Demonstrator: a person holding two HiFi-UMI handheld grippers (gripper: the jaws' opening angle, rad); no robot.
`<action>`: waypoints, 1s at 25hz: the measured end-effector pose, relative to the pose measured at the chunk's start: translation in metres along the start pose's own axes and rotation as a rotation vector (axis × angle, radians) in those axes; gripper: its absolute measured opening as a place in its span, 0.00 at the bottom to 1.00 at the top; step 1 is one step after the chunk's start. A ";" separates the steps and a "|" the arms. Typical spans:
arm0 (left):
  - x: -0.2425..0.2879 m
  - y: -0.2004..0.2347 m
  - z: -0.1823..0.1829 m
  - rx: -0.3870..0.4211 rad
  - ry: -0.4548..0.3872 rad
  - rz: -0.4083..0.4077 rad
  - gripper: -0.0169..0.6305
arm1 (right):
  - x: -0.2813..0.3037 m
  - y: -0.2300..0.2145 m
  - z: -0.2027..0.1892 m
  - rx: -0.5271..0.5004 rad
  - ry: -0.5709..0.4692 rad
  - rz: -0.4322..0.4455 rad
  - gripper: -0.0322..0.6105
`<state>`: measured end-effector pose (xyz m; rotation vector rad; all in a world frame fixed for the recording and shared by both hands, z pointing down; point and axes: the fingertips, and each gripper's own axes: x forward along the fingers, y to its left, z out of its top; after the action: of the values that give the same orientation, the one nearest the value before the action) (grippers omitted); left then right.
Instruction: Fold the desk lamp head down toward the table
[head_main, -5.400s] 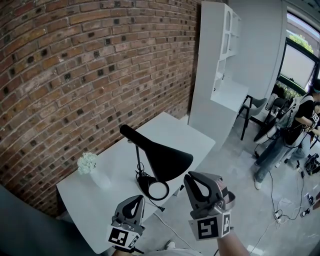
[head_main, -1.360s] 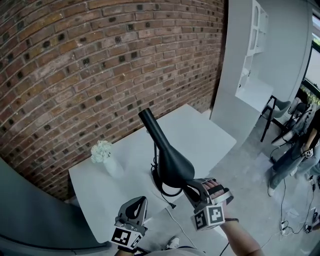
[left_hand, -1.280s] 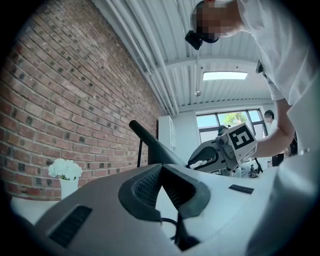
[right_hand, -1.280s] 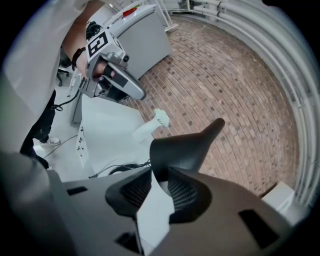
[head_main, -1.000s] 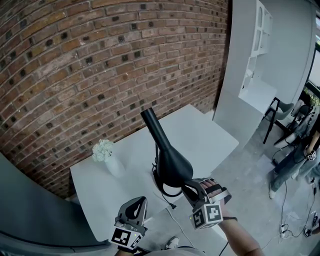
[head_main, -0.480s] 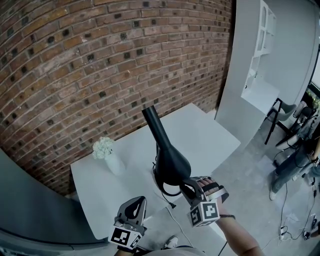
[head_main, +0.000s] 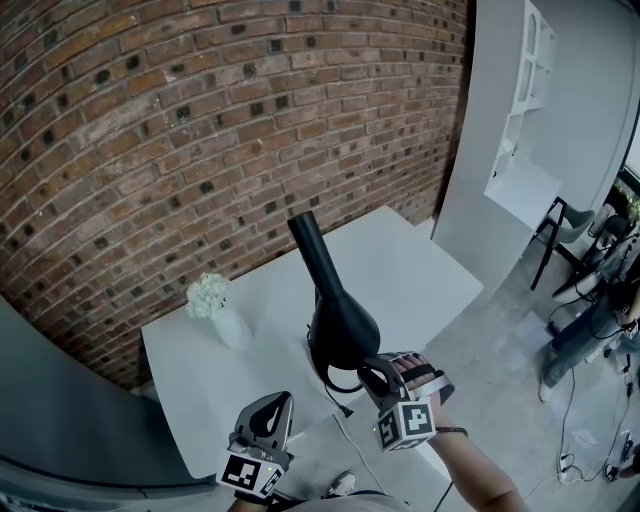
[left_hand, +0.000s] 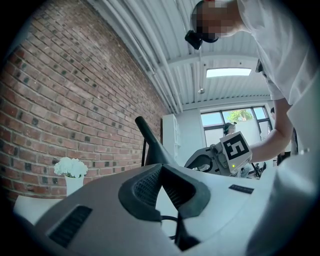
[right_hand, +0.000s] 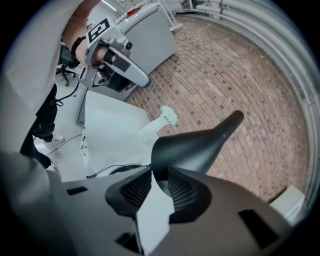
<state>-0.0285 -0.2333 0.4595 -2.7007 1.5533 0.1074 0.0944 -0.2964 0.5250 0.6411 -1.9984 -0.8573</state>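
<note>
The black desk lamp stands on the white table (head_main: 410, 265). Its cone-shaped head (head_main: 338, 312) is tipped steeply, narrow end up toward the brick wall and wide rim down over the round base (head_main: 322, 374). My right gripper (head_main: 371, 373) is shut on the near edge of that rim, which shows between its pads (right_hand: 186, 189) in the right gripper view, below the lamp head (right_hand: 197, 144). My left gripper (head_main: 282, 401) hovers by the table's front edge, shut and holding nothing, its tips meeting (left_hand: 160, 170) with the lamp head (left_hand: 150, 145) beyond.
A white vase of white flowers (head_main: 216, 306) stands on the table left of the lamp. The lamp's cable (head_main: 341, 407) trails off the front edge. A tall white shelf unit (head_main: 520, 130) rises at the right, with chairs and a person (head_main: 600, 300) beyond.
Earlier the lamp head lay nearly level and my right gripper was free. Now the right gripper grips the rim and the head has swung steeply down. The left gripper has stayed put.
</note>
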 end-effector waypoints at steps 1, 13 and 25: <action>0.000 0.000 0.000 0.000 0.000 0.002 0.04 | 0.000 0.000 -0.001 0.000 -0.001 -0.001 0.22; 0.003 0.003 0.002 0.001 -0.004 -0.004 0.04 | -0.004 -0.004 0.001 0.131 -0.009 -0.032 0.21; 0.001 -0.004 0.004 0.009 -0.011 -0.036 0.04 | -0.027 -0.009 0.005 0.409 -0.045 -0.113 0.18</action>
<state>-0.0245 -0.2315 0.4550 -2.7145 1.4983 0.1134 0.1052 -0.2820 0.5030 0.9794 -2.2153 -0.5305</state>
